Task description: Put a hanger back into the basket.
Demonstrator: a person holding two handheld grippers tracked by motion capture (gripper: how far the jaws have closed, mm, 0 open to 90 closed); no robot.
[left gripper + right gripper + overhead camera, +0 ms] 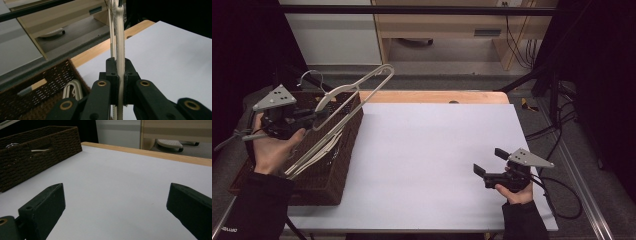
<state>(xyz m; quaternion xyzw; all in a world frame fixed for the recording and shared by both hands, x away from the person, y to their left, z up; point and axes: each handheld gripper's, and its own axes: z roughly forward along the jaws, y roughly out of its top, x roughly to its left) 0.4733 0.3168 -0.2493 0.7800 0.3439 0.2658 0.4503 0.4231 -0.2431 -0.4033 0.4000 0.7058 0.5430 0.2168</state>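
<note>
A cream plastic clothes hanger (362, 80) with a metal hook hangs tilted above the dark wicker basket (339, 150) at the table's left. My left gripper (314, 114) is shut on one of its arms. In the left gripper view the hanger's arm (120, 37) runs upright between the pads of the left gripper (119, 66), which press on it from both sides. My right gripper (489, 161) rests low over the white table sheet (432, 150) at the front right. It stands open, and in the right gripper view nothing lies between the jaws of the right gripper (115, 200).
More cream hangers (73, 88) lie inside the basket (45, 80), whose woven wall (37, 157) also stands at the left of the right gripper view. A wooden table edge (432, 96) runs along the back. Beyond it are a desk and cables on the floor.
</note>
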